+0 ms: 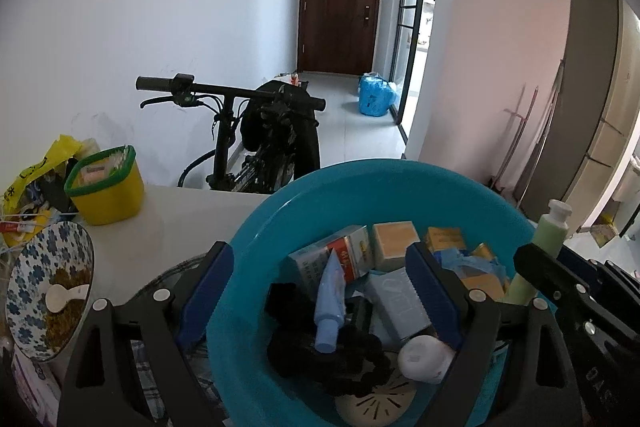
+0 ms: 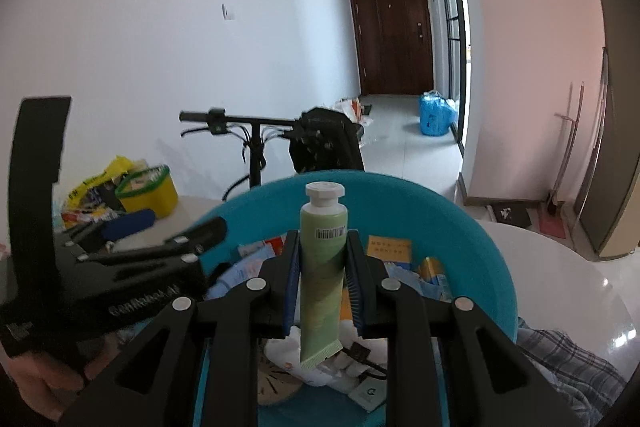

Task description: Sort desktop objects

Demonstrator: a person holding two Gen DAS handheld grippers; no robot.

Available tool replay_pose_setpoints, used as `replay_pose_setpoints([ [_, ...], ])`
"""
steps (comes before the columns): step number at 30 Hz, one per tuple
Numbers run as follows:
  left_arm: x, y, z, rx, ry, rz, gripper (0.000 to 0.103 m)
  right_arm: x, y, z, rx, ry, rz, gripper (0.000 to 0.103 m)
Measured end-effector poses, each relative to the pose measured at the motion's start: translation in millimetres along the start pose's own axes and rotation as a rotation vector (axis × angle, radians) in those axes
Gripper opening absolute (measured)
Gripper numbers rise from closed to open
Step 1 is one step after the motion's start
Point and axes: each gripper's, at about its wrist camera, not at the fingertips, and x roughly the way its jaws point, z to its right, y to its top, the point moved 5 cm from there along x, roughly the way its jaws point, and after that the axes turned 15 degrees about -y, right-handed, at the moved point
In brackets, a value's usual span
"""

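Two tongs over a blue basin (image 1: 280, 211) of small items

Right tongs (image 2: 322, 291) clench an upright green tube (image 2: 323, 267); left tongs (image 1: 320, 291), released, straddle the basin's near rim above a light-blue tube (image 1: 330, 301) pointing away

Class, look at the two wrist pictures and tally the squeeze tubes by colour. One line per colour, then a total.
Green plastic squeeze tube with white cap, clamped in the right gripper: 1
Light blue plastic squeeze tube, lying in the teal plastic basin: 1
Total: 2
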Motion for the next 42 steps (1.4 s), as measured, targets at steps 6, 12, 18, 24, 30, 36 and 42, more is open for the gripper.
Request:
replay_pose_setpoints([
  [6,4,0,-12,-0.010,0.024,-0.022,0.089,13,-8,-1,-0.009,0.009,-0.048,0.020],
  [12,9,-3,-8,0.010,0.021,-0.040,0.089,21,-13,-7,-0.028,0.003,-0.070,0.020],
  [18,11,-5,-6,0.010,0.021,-0.050,0.090,23,-12,-5,-0.028,0.001,-0.076,0.020],
  [24,11,-6,-3,0.017,0.033,-0.051,0.089,30,-13,1,-0.019,-0.008,-0.104,0.020],
  [30,10,-5,-1,0.023,0.025,-0.055,0.089,32,-13,5,-0.009,-0.012,-0.109,0.027],
  [36,4,-1,-1,0.024,0.027,-0.032,0.089,23,-7,6,-0.026,-0.046,-0.065,0.051],
  [42,-8,5,4,0.040,0.023,0.015,0.089,13,0,10,-0.051,-0.107,-0.013,0.051],
])
